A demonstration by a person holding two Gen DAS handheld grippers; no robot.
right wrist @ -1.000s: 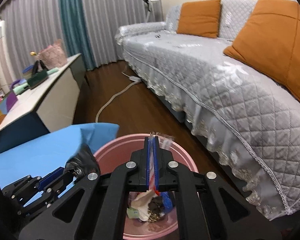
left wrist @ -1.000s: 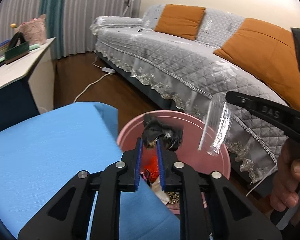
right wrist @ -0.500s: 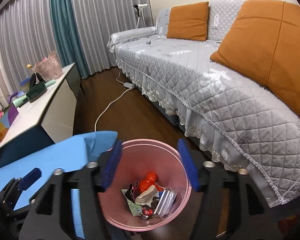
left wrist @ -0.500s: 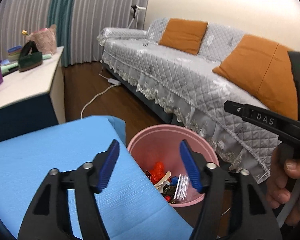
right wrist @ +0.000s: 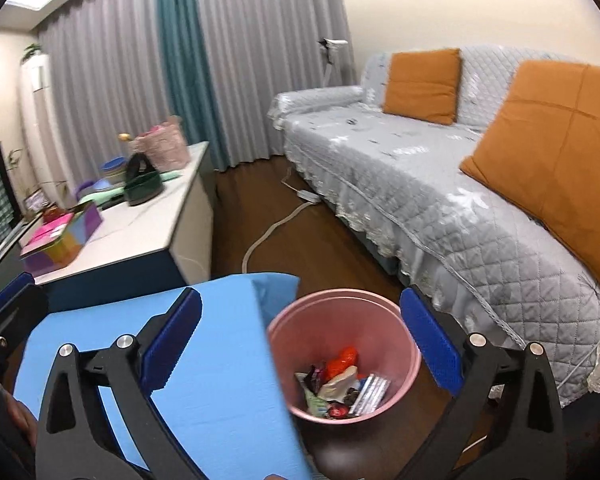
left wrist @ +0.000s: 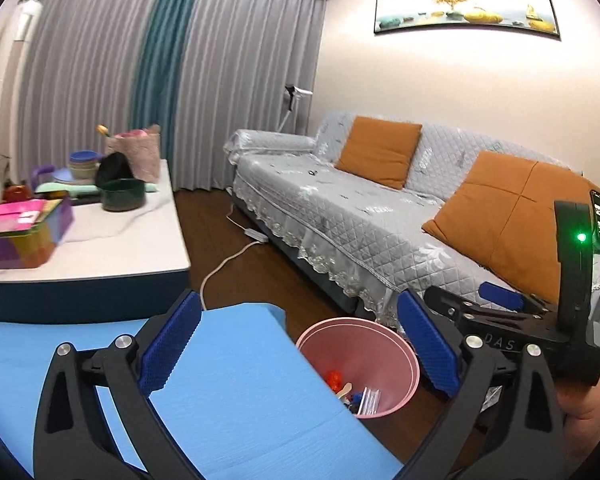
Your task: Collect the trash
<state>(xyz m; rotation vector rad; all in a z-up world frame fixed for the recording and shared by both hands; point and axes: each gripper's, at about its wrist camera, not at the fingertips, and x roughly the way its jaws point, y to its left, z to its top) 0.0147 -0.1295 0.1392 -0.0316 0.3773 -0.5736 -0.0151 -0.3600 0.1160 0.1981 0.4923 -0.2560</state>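
A pink bin point(left wrist: 396, 344) point(right wrist: 284, 320) stands on the wood floor by the blue table's corner. Inside it lie a clear plastic bag point(left wrist: 367, 398) point(right wrist: 370, 394), an orange wrapper point(right wrist: 342, 360) and other scraps. My left gripper point(left wrist: 298, 300) hangs well above the table edge and the bin, its jaws opening wide with nothing between them. My right gripper point(right wrist: 300, 298) is high over the bin, jaws likewise opening and empty. In the left wrist view the right gripper point(left wrist: 500, 300) shows from the side, held by a hand point(left wrist: 580, 408).
A blue table top point(left wrist: 220, 380) fills the near left. A grey quilted sofa point(right wrist: 440, 200) with orange cushions runs along the right. A white low cabinet point(left wrist: 112, 240) carries boxes and bowls. A white power cable point(right wrist: 276, 228) lies on the floor.
The left gripper let go of a black crumpled wrapper and the right one of the clear plastic bag, which now lies in the bin. Both rose, pulled back and opened wide.
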